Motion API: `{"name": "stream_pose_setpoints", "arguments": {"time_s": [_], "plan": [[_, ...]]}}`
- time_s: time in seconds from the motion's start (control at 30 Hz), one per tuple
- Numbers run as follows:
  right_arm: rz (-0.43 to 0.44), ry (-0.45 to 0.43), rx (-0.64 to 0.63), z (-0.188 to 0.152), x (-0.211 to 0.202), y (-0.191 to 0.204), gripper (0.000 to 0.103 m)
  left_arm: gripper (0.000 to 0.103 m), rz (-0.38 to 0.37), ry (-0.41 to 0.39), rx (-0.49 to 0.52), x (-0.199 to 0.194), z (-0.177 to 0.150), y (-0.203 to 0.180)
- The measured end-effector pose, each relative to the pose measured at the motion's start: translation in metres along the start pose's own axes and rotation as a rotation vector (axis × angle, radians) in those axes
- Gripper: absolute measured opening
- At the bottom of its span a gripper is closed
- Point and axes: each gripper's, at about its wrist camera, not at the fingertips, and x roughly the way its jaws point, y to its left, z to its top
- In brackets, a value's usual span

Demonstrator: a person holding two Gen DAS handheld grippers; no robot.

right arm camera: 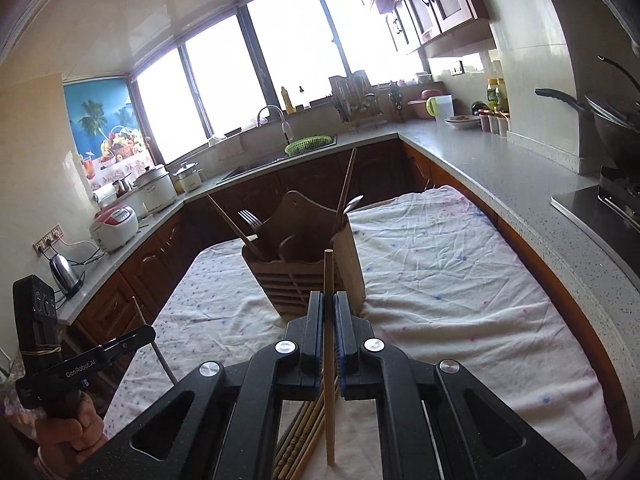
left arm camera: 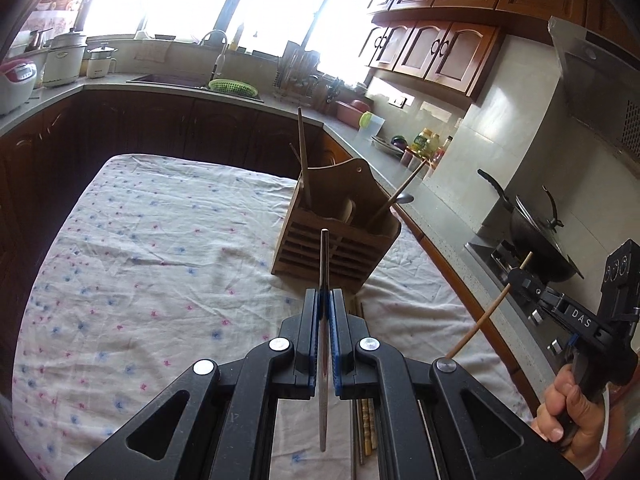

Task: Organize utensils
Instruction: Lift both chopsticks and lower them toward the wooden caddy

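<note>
- Two handheld claws hover over a desk draped in a white floral cloth, each one carrying a single chopstick toward a wooden utensil holder
- Left claw is pressed together on a grey metal chopstick, which runs straight along the claw's line and points at the holder's slatted front
- Right claw is pinching a pale wooden chopstick, upright between the blue pads, its tip just short of the holder in the right wrist view
- Holder stands on the cloth near the desk's far right edge; it already has chopsticks leaning in its side compartments, a fork and what looks like a spoon
- More loose chopsticks lie in a bundle on the cloth, under both claws
- Doing this step well, as I judge it: bring each tip above the holder's open rim, tilt the stick closer to vertical, and pick a compartment with chopsticks rather than the fork's
- Lower one stick at a time so the two claws do not crowd each other, and let go only once the tip is well inside; a thin stick released early could skid off the rim or knock the leaning ones
</note>
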Motion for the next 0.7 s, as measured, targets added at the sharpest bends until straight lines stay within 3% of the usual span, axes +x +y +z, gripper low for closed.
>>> {"name": "stream_pose_setpoints", "arguments": {"time_s": [0.37,0.7], "plan": [[0.014,-0.018,0.000,0.004,-0.005,0.002,0.005,0.003,-0.002,-0.026,0.009,-0.008,0.004,-0.002],[0.029,-0.054,0.016,0.020,-0.004,0.000,0.005,0.003,-0.006,-0.080,0.024,-0.007,0.028,-0.007]]}}
